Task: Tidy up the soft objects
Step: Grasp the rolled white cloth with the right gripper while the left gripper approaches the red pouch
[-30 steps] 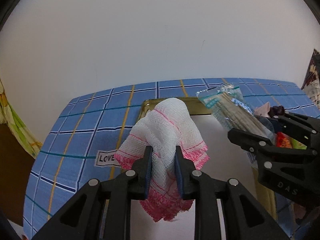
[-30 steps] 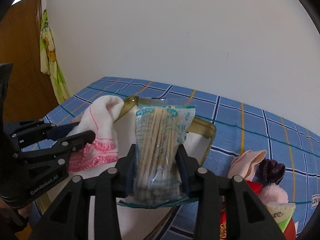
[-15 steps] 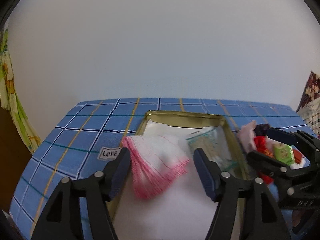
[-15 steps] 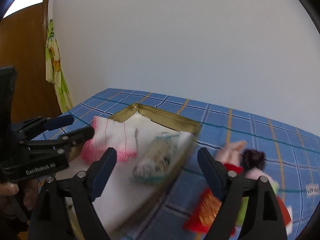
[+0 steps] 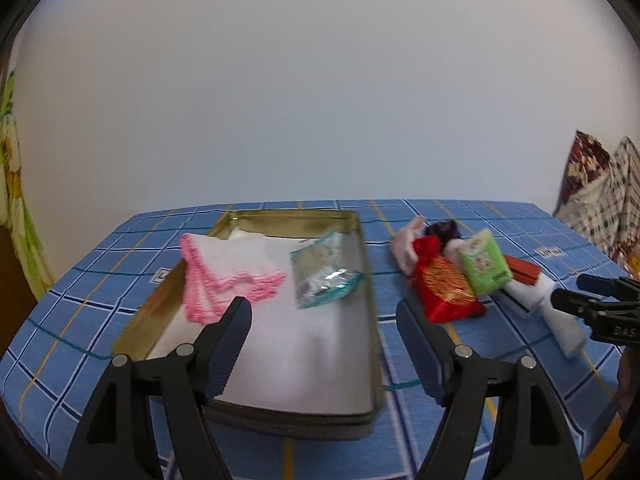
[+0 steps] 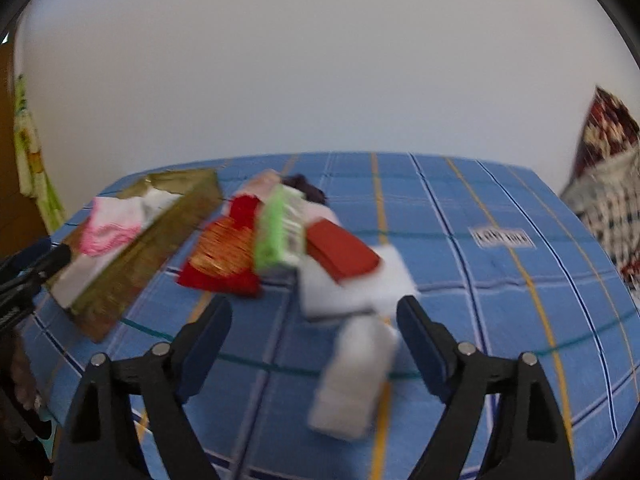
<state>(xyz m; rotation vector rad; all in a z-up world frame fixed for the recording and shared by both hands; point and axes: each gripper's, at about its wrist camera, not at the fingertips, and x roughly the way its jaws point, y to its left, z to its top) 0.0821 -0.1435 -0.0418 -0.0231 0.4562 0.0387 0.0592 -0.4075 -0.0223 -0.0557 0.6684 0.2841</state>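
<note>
The left hand-held gripper (image 5: 324, 320), its jaws just opened further, grasps nothing at lower centre; beyond lie the gold tin (image 5: 370, 320), pink-edged cloth (image 5: 232, 268) and swab packet (image 5: 322, 276). The right hand-held gripper (image 6: 314, 320) is released too.

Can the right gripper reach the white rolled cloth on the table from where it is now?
Probably yes: the right gripper is open, and the white rolled cloth lies just ahead between its fingers, with nothing covering it.

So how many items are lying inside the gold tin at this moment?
2. The pink-edged white cloth lies at the tin's far left, draped over its left rim; the clear packet of cotton swabs lies at the far right. Something smaller under the cloth could be hidden.
</note>
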